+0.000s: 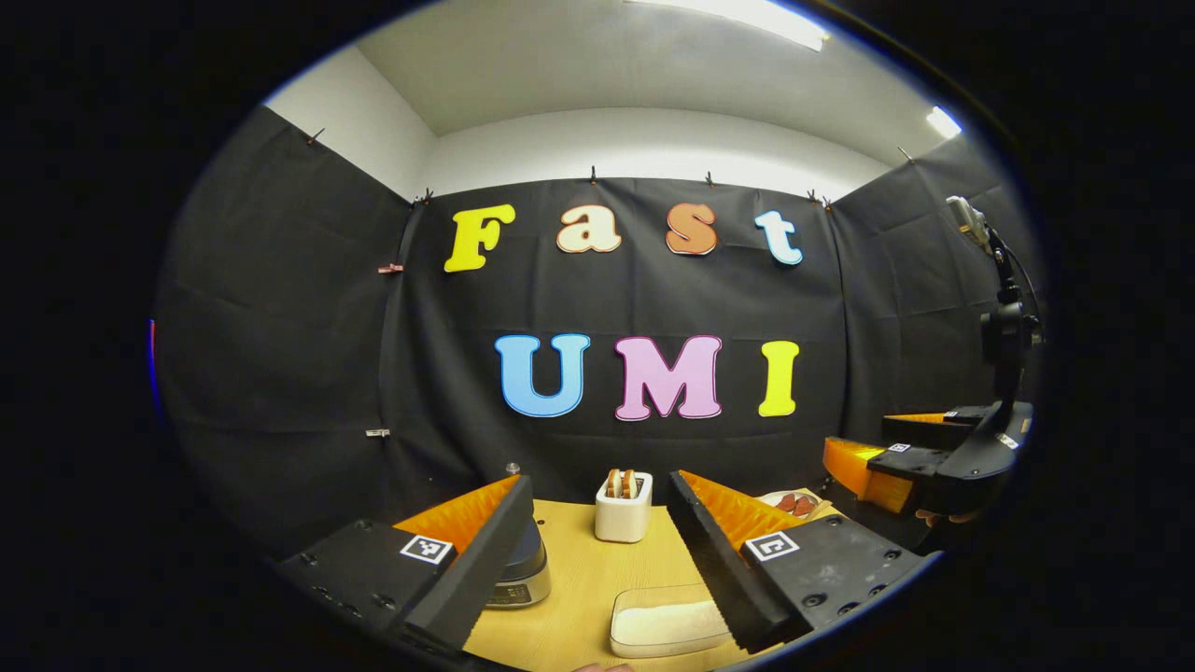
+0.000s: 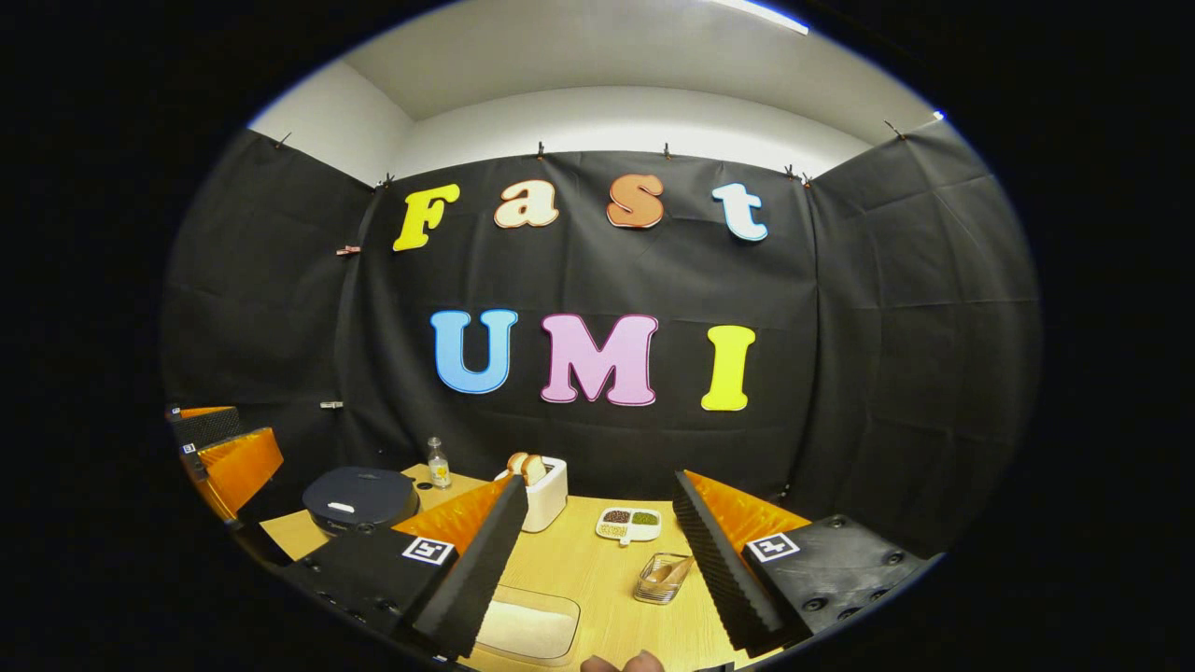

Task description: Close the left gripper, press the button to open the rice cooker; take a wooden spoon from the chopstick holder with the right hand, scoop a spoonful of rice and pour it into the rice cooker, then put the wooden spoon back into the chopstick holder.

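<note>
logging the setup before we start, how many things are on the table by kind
rice cooker: 1
bottle: 1
white holder with wooden spoons: 1
divided dish of grains: 1
clear glass container: 1
shallow white tray: 1
total: 6

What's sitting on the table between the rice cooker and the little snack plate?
The white holder with wooden spoons, seen in the right gripper view between the rice cooker and plate.

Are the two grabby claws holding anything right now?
No. The left gripper and the right gripper are both open, with nothing between their fingers.
</note>
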